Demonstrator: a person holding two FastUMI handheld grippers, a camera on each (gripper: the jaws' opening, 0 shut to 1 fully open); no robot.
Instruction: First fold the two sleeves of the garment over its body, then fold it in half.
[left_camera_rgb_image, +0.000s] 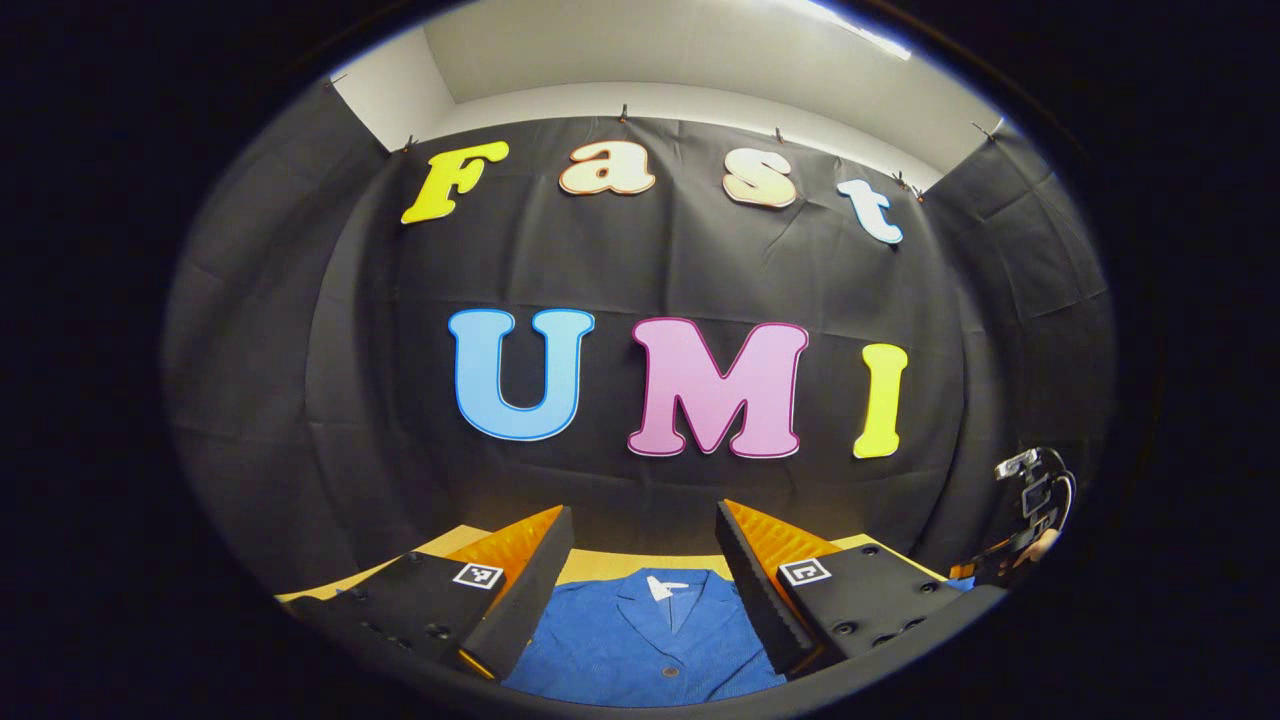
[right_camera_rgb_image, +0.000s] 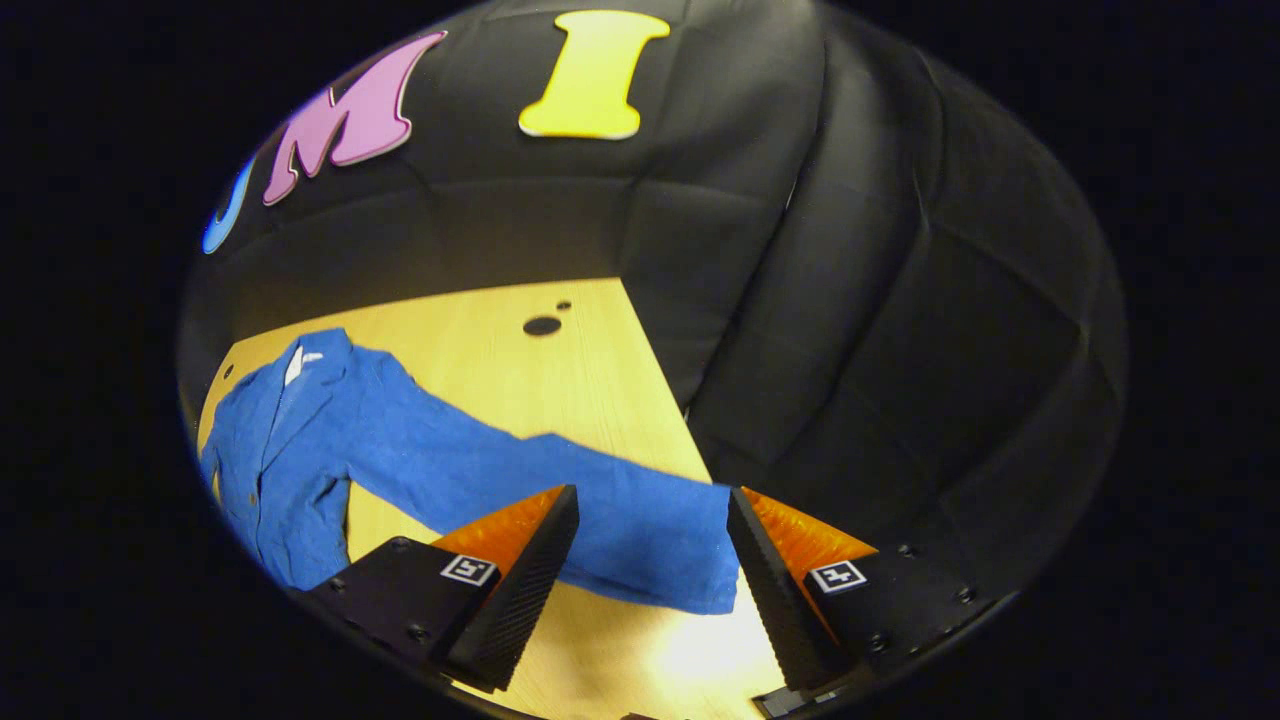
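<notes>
A blue collared shirt lies flat on the yellow wooden table, its collar toward the booth wall. My left gripper is open above the shirt's chest, with nothing between its fingers. In the right gripper view the shirt's body lies at the left and one long sleeve stretches out across the table toward me. My right gripper is open, its fingers standing on either side of the sleeve's cuff end, above it. The other gripper and a hand show at the far right of the left gripper view.
The black cloth wall stands close behind the table and along its right edge. Two dark round holes sit in the tabletop near the far edge. Bare wood lies between the sleeve and the shirt's body.
</notes>
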